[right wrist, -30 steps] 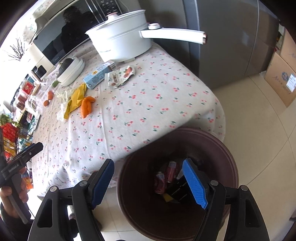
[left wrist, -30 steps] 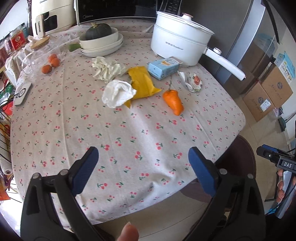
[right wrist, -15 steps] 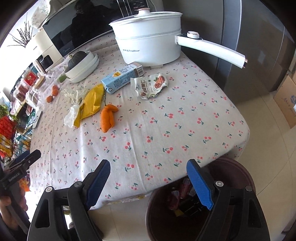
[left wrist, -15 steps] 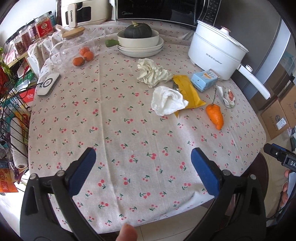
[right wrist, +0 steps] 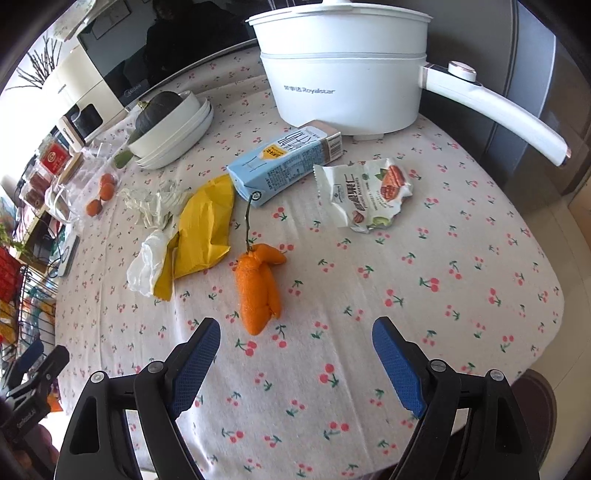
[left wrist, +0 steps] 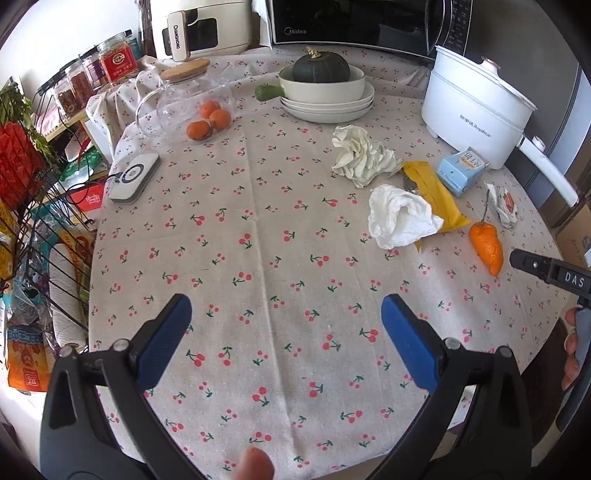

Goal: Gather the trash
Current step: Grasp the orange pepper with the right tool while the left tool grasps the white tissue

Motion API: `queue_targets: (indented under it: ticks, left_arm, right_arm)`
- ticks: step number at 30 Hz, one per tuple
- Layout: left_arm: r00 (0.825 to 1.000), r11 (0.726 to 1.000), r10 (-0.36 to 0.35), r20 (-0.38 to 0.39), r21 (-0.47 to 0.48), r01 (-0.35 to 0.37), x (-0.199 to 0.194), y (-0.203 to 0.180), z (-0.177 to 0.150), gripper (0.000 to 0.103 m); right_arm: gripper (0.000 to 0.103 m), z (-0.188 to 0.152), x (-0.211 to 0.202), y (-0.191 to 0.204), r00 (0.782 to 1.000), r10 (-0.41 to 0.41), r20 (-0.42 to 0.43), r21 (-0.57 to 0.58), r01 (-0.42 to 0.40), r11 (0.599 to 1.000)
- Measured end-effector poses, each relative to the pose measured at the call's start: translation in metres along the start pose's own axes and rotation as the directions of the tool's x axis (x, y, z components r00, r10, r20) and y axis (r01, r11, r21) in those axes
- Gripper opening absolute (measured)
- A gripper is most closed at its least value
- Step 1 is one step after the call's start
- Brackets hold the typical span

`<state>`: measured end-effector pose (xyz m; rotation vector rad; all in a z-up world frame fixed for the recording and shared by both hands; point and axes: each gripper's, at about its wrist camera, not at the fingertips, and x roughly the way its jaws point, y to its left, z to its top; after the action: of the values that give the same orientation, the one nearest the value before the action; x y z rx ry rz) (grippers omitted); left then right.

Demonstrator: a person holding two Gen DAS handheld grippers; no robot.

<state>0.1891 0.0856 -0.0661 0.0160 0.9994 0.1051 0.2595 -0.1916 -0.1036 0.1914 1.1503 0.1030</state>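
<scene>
Cherry-print tablecloth (left wrist: 258,221) under both tongs, left (left wrist: 286,319) and right (right wrist: 295,341), tilted down, released.

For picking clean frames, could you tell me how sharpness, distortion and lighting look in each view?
Left wrist: sharp, fisheye bows the table edge, dark vignette corners, bright window wash upper left. Right wrist: sharp, white pot bulges near the top, overexposed upper left.

We read "Royalstar" on the white pot (right wrist: 343,92), "Midea" on the microwave (left wrist: 354,22), "CHANGHONG" on the cream appliance's handle (left wrist: 176,37), and "DAS" on the black gripper part at right edge (left wrist: 569,278). Carton (right wrist: 284,166) & snack wrapper (right wrist: 365,195) print: too small to read.
</scene>
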Motion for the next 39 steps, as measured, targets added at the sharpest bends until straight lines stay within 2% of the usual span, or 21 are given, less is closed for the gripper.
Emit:
queue_targets:
  ticks: [3,8,12,17,19,20,24,30,34,39]
  left_arm:
    - [1.000,1.000,0.002,-0.020,0.012,-0.002,0.007,0.002,-0.001,0.102]
    - [0.998,1.000,-0.026,-0.056,-0.017,0.025,0.015,0.005,0.000,0.102]
    - [0.996,0.999,-0.035,-0.082,-0.023,0.034,0.020,0.005,0.001,0.102]
    - [0.994,0.999,-0.029,-0.109,-0.022,0.026,0.025,0.004,0.001,0.102]
    - [0.993,0.999,-0.032,-0.117,-0.025,0.029,0.027,0.003,0.001,0.102]
    - [0.992,0.999,-0.035,-0.121,-0.027,0.032,0.027,0.002,0.002,0.102]
    - [0.990,0.998,-0.054,-0.129,-0.029,0.051,0.028,-0.002,0.003,0.102]
    - [0.989,0.997,-0.082,-0.126,-0.012,0.081,0.029,-0.012,0.010,0.102]
    - [0.979,0.988,-0.154,-0.131,-0.052,0.149,0.037,-0.018,0.023,0.098]
    - [0.962,0.962,-0.253,-0.103,-0.129,0.240,0.052,-0.033,0.042,0.097]
  right_arm:
    - [0.083,0.003,0.017,0.009,1.000,-0.011,0.007,-0.022,0.011,1.000]
    - [0.069,0.009,0.038,0.022,0.999,-0.031,0.019,-0.050,0.032,0.998]
    - [0.054,0.010,0.050,0.031,0.998,-0.050,0.024,-0.077,0.052,0.996]
    - [0.043,0.011,0.054,0.038,0.996,-0.079,0.030,-0.112,0.082,0.990]
    - [0.025,0.012,0.053,0.036,0.997,-0.078,0.026,-0.111,0.080,0.991]
    - [0.023,0.013,0.053,0.035,0.997,-0.076,0.023,-0.114,0.078,0.990]
    - [0.018,0.011,0.047,0.029,0.998,-0.052,0.017,-0.118,0.054,0.992]
    - [0.017,0.008,0.018,0.021,0.999,-0.012,0.038,-0.122,0.017,0.992]
    - [0.017,0.005,-0.008,0.008,0.999,0.012,0.049,-0.116,-0.007,0.993]
    - [0.017,-0.002,-0.035,-0.013,0.999,0.021,0.048,-0.103,-0.016,0.995]
